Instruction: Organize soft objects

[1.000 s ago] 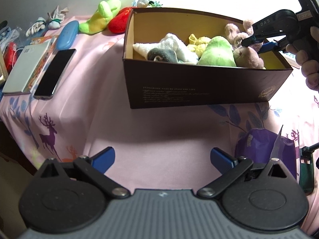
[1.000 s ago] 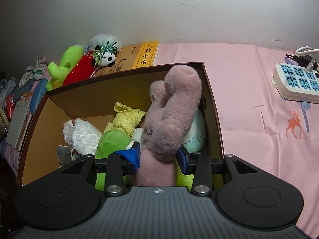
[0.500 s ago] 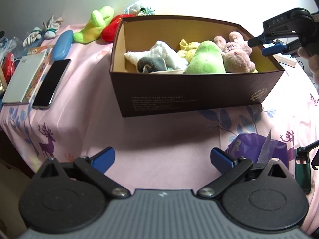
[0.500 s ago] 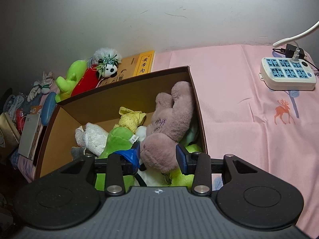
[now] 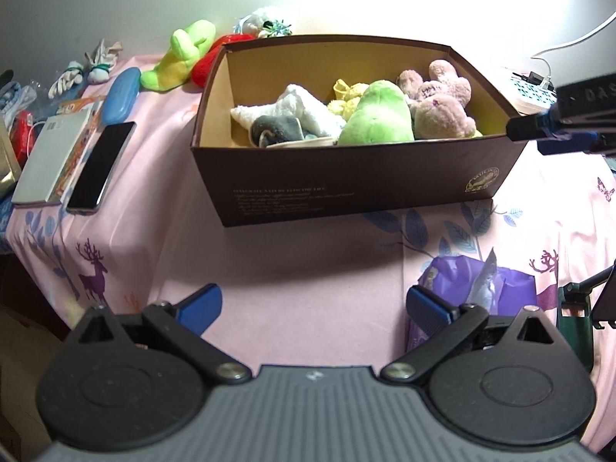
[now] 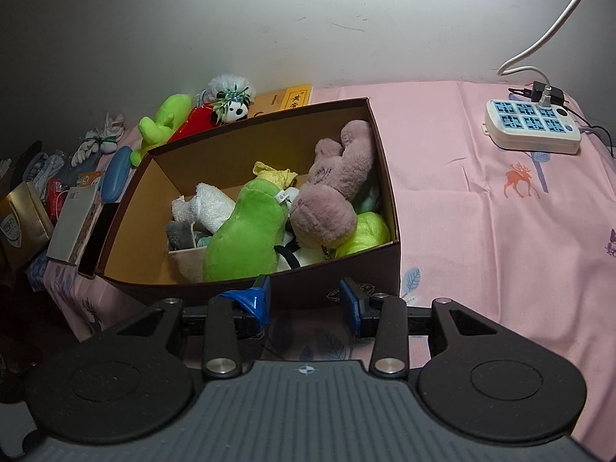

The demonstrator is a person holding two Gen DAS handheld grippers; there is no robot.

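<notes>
Soft toys packed in a box on a cloth-covered table

The brown cardboard box (image 6: 346, 265) sits on the pink tablecloth (image 6: 481, 231); inside, the mauve plush rabbit (image 6: 331, 200) lies right of the green plush (image 6: 246, 235), the white towel (image 6: 204, 208) left. The white power strip (image 6: 533, 127) lies well right; a black phone (image 5: 101, 167) left.

Both wrist views — box (image 5: 346, 177) shared
</notes>
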